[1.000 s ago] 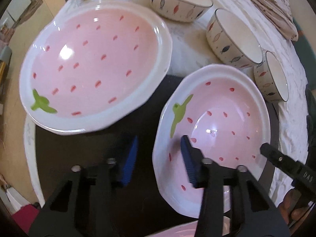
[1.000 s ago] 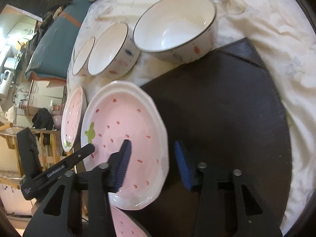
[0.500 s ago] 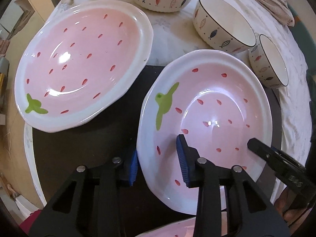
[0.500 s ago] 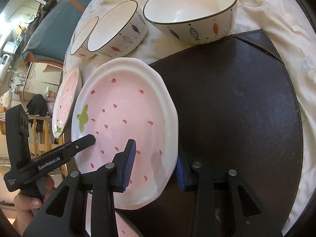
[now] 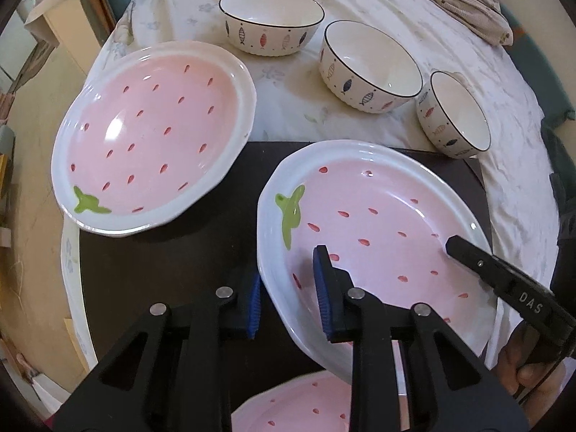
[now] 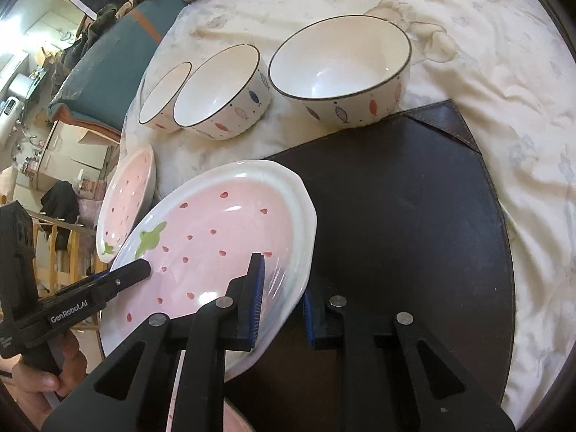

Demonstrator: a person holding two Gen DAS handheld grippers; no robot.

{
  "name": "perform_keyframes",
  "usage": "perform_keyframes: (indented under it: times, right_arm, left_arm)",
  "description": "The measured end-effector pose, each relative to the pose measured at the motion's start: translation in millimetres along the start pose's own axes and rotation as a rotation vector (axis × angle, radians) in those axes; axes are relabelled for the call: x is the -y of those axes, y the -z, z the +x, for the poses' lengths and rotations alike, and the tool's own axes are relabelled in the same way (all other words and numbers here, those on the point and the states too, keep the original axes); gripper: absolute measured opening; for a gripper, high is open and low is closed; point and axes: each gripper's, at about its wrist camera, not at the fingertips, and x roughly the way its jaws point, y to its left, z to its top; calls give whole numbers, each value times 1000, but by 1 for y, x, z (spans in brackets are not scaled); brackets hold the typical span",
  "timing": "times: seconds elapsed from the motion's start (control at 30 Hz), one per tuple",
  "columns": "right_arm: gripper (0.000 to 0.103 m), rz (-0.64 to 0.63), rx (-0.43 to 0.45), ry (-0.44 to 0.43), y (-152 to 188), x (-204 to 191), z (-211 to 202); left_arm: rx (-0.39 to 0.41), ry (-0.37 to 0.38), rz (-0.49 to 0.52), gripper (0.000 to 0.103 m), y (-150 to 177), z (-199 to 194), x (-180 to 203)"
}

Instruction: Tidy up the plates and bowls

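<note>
Pink glazed ceramic with red seed flecks and a green stem marks the strawberry-pattern plate (image 5: 381, 216) that both grippers hold by opposite rims, tilted above the dark brown leather placemat (image 6: 406, 216). The left gripper (image 5: 288, 288) has just been closing and pinches its near-left rim between blue pads; the right gripper (image 6: 282, 298) has likewise just been closing and grips the right rim. Beneath, at the near edge, part of another pink plate (image 5: 306, 406) shows. Farther left lies a third matching plate (image 5: 154, 136). Beyond, three white fish-pattern bowls (image 5: 370, 68) stand in a row on the pale floral tablecloth (image 6: 468, 36).
</note>
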Motion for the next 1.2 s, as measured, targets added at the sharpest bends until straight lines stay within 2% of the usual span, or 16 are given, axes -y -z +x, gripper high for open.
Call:
perform_keyframes:
  times: [0.27, 0.5, 0.9, 1.07, 1.2]
  right_arm:
    - [21, -16, -22, 2, 17, -5, -6]
    - [21, -64, -6, -1, 30, -23, -22]
    - [21, -65, -43, -24, 83, -33, -29]
    - [21, -58, -59, -44, 106, -38, -35]
    - [21, -63, -49, -54, 120, -43, -43]
  left_arm:
    - [8, -7, 19, 22, 20, -19, -3]
    - [21, 25, 41, 22, 47, -39, -9]
    - [-4, 12, 53, 22, 101, -52, -29]
    - [3, 31, 25, 22, 117, -58, -40]
    - [25, 18, 41, 22, 127, -65, -38]
